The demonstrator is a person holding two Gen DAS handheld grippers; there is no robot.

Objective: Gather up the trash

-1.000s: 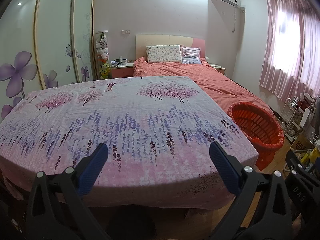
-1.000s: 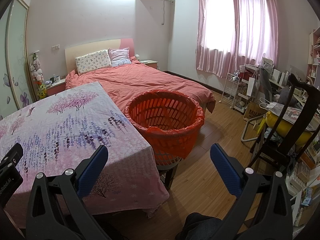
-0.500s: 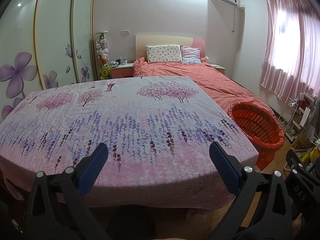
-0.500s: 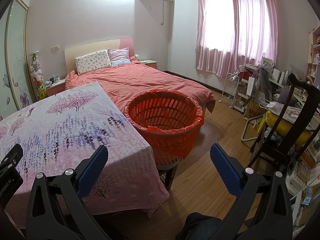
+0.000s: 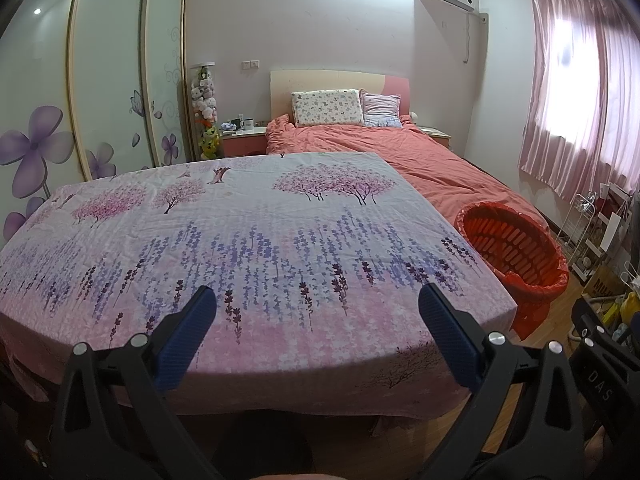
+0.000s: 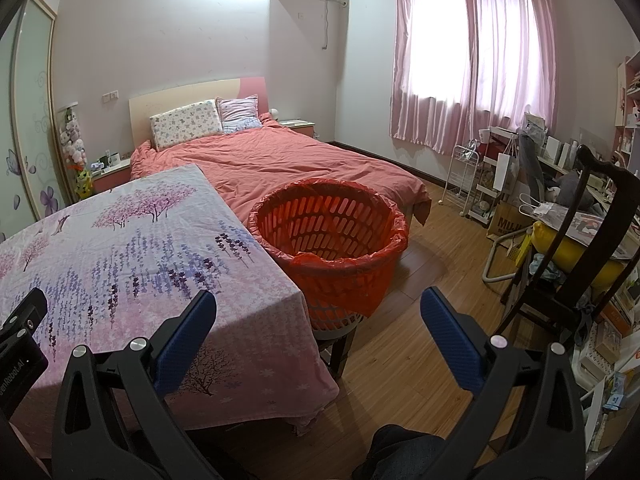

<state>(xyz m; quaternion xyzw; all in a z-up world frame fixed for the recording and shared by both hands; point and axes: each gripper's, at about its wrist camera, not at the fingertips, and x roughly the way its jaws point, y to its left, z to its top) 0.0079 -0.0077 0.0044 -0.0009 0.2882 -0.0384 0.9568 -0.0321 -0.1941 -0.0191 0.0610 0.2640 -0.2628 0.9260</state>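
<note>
An orange slatted basket (image 6: 328, 236) lined with a red bag stands on a stool at the right end of the table; it also shows in the left wrist view (image 5: 516, 256). The table's floral cloth (image 5: 256, 248) shows no loose trash in either view (image 6: 120, 256). My left gripper (image 5: 316, 312) is open and empty over the table's front edge. My right gripper (image 6: 318, 312) is open and empty, just in front of the basket and the table's right corner. Each gripper's body shows at the edge of the other's view.
A bed with a coral cover (image 6: 288, 160) lies behind the table and basket. A dark wooden chair (image 6: 592, 240) and cluttered shelves (image 6: 500, 176) stand on the right. Wooden floor (image 6: 432, 272) lies between basket and chair. A wardrobe (image 5: 100, 80) lines the left wall.
</note>
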